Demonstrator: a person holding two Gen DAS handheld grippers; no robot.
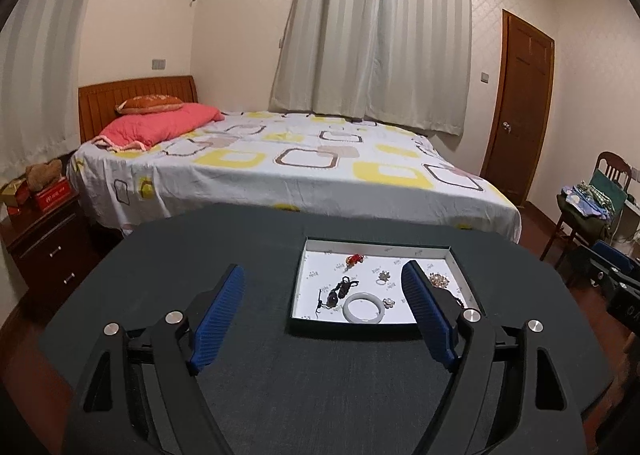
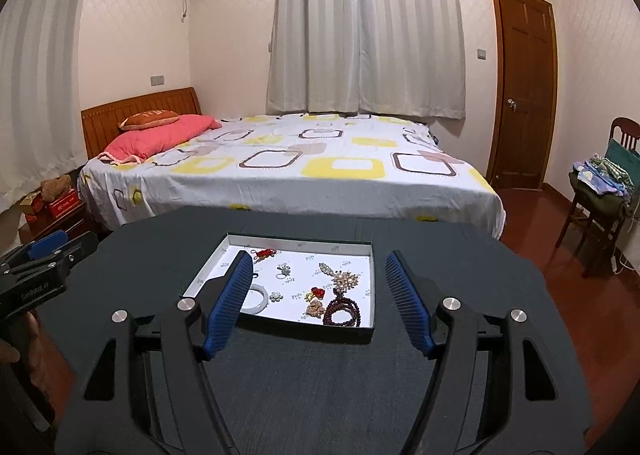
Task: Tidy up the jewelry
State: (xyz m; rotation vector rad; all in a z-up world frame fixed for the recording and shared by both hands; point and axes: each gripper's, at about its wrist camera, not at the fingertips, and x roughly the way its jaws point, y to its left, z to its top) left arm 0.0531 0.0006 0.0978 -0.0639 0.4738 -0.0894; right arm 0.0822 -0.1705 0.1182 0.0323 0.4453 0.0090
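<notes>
Fingers (image 1: 222,315) of the left gripper (image 1: 324,315) stood spread wide with nothing between them, blue ribbed pads facing inward. Fingers (image 2: 230,301) of the right gripper (image 2: 318,301) were likewise spread wide and held nothing. Both grippers hung above the near part of the dark surface (image 2: 304,383), short of the tray.

A shallow white-lined tray (image 2: 304,245) with dark walls lay flat on the surface, toward its far edge and in front of the bed (image 2: 280,175). All the jewelry seen lay inside it. A pale jade-like bangle (image 1: 363,308) rested near the tray's front wall; in the right wrist view it was partly hidden behind the right gripper's left finger. Just beside the bangle lay a small pearl flower piece (image 2: 275,296). A dark corded pendant (image 1: 338,293) lay to the left of the bangle. A red knotted ornament (image 2: 264,254) sat near the tray's back wall. A small silver flower ring (image 2: 283,270) lay near the middle. A gold and pearl brooch (image 2: 343,278) lay toward the right side, with a coiled dark red bead bracelet (image 2: 342,309) at the front right corner, touching or just beside the wall. A small red piece (image 2: 318,291) and a gold-toned piece (image 2: 316,309) lay just left of the beads; their exact type could not be told.

At the left edge of the right wrist view, the left gripper's body was visible over the surface's edge.
</notes>
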